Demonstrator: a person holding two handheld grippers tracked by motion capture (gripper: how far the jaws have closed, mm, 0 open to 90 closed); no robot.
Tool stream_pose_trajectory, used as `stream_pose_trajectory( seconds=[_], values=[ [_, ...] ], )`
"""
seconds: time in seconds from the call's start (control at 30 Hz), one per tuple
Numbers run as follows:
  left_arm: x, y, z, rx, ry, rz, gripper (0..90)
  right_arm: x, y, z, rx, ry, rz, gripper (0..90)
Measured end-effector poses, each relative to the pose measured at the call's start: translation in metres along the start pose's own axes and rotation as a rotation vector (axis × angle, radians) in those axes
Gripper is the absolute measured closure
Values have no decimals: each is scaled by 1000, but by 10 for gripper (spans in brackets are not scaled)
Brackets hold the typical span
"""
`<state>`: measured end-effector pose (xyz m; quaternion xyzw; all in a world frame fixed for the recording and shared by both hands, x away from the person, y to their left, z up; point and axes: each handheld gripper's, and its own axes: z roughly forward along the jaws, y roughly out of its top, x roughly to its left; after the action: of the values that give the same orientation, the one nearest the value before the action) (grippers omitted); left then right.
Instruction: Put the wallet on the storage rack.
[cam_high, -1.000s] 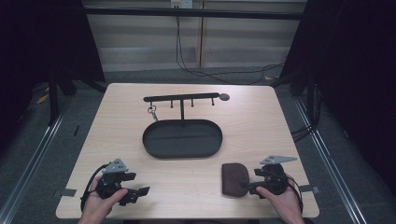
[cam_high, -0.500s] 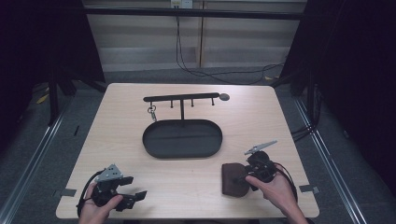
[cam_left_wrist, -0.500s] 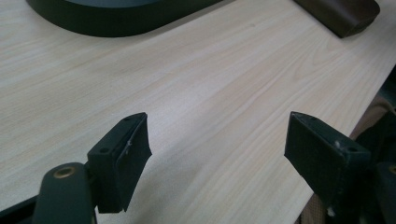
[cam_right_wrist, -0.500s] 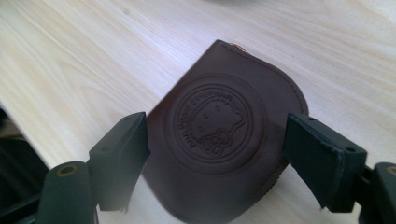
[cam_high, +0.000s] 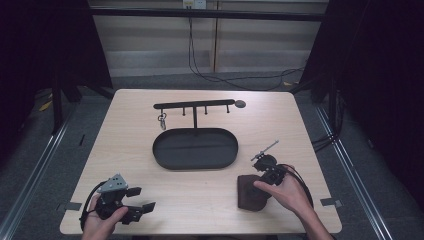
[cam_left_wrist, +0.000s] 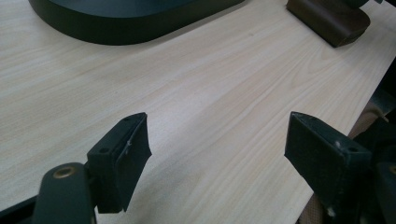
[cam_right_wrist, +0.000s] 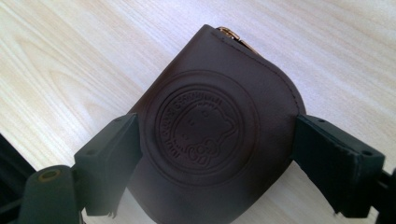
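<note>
Overhead, we find the brown pouch (cam_high: 252, 192) near the table's (cam_high: 130, 125) front edge, partly hidden under the right gripper (cam_high: 261, 176); its fingers are lost to us there. Along that gripper's own view, the jaws have just been opening and stand wide at either flank of the pouch (cam_right_wrist: 210, 126), pads seemingly touching, its lower end cut off. Leftward, our left gripper (cam_left_wrist: 217, 144) gapes empty over bare wood, the black tray (cam_left_wrist: 130, 18) cropped above.

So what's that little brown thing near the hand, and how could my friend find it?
Start at the big black oval tray in the middle of the wooden table, then look toward the near right corner. There a small brown leather pouch lies flat, between the open jaws of the right gripper. It is the one soft brown thing, with a cartoon cat face stamped in a circle.
</note>
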<state>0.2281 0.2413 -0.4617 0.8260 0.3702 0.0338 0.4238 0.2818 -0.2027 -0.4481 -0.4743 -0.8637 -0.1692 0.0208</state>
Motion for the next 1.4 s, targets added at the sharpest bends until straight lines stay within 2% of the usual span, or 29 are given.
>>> stream_pose_trajectory(
  seconds=[0.07, 0.13, 0.2, 0.3, 0.43, 0.5, 0.6, 0.67, 0.87, 0.9, 0.93, 1.0, 1.2, 1.27, 1.4],
  values=[
    [0, 0, 0, 4, 0, 2, 219, -1, 4, 1, 27, -10, 0, 182],
    [0, 0, 0, 4, 0, 3, 219, -1, 7, -3, 14, -40, 1, 174],
    [1, 0, 1, 14, -2, 10, 219, -3, 9, -3, 25, -54, 26, 143],
    [1, 0, 1, 14, 1, 12, 219, -5, 9, 3, 69, -80, 51, 163],
    [0, 0, 1, 14, 0, 13, 219, -7, 8, 11, 99, -53, 83, 134],
    [0, 0, 0, 5, 5, 14, 219, -8, 8, 12, 107, -24, 96, 129],
    [0, 0, 0, 4, 1, 10, 219, -8, 11, 17, 124, -24, 89, 91],
    [1, 0, 0, 4, 3, 8, 219, -8, 14, 20, 137, 2, 92, 90],
    [1, 0, 0, 11, -4, 7, 219, -15, 16, 24, 158, 63, 91, 106],
    [1, 0, 0, 12, -2, 8, 219, -16, 16, 24, 160, 74, 95, 126],
    [1, 0, 0, 14, -3, 9, 219, -17, 16, 24, 160, 104, 98, 160],
    [1, 0, 1, 15, -3, 6, 219, -19, 15, 24, 154, 125, 103, 165],
    [1, 0, 1, 23, 6, 15, 219, -16, 16, 20, 154, 97, 90, 221],
    [-1, 0, 2, 36, 3, 29, 219, -17, 16, 18, 147, 87, 101, 252],
    [-1, 0, 3, 39, -1, 31, 219, -18, 14, 14, 130, 81, 111, 314]
  ],
)
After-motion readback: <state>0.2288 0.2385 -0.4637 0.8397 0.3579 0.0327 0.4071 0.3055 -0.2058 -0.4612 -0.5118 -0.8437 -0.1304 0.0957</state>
